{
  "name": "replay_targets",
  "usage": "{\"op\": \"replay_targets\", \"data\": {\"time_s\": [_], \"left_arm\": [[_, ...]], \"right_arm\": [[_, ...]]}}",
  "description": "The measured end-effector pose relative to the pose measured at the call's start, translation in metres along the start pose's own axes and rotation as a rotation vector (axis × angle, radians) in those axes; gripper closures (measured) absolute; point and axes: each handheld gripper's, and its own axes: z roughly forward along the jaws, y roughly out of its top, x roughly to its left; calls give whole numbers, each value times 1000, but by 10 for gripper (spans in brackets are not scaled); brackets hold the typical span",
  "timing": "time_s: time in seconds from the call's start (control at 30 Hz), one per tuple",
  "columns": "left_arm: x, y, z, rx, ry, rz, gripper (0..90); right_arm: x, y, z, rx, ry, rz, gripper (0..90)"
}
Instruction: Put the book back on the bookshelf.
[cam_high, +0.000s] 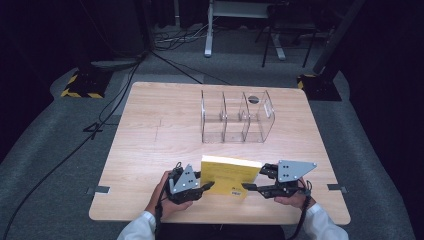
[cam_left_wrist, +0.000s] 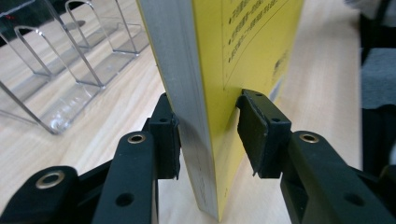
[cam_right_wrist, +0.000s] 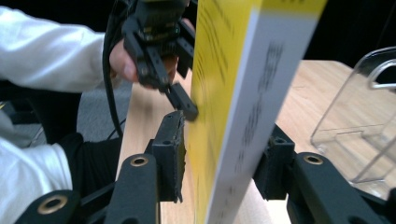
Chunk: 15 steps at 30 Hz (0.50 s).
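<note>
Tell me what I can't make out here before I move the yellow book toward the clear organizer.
- Yellow book: the cover print is too small in the high view, cut off by the top edge in the left gripper view, blurred in the right gripper view.
- Right gripper: the book hides its far pad, so contact there is unclear.
- Left gripper: a gap shows at the cover-side pad.
- Clear organizer: glare blurs its dividers.
</note>
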Motion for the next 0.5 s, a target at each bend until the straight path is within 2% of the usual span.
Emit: {"op": "replay_targets", "data": {"time_s": [0.17, 0.2, 0.23, 0.33, 0.37, 0.47, 0.5], "left_arm": [[4, 12, 19, 8, 7, 23, 600], [4, 12, 19, 8, 7, 23, 599], [5, 16, 27, 8, 8, 28, 596], [10, 23, 40, 19, 33, 62, 593], [12, 25, 45, 38, 26, 65, 602], [16, 29, 55, 39, -4, 75, 613], [18, 30, 57, 37, -25, 52, 614]], "right_arm": [[-3, 3, -11, -6, -85, -1, 668], [-3, 3, -11, -6, -85, -1, 668], [-5, 4, -18, -12, -122, -3, 694], [-6, 5, -22, -12, -137, -13, 714], [-6, 5, -23, -11, -141, -19, 692], [-5, 3, -23, 25, -168, -48, 660], [-7, 1, -22, 37, -185, -52, 658]]}}
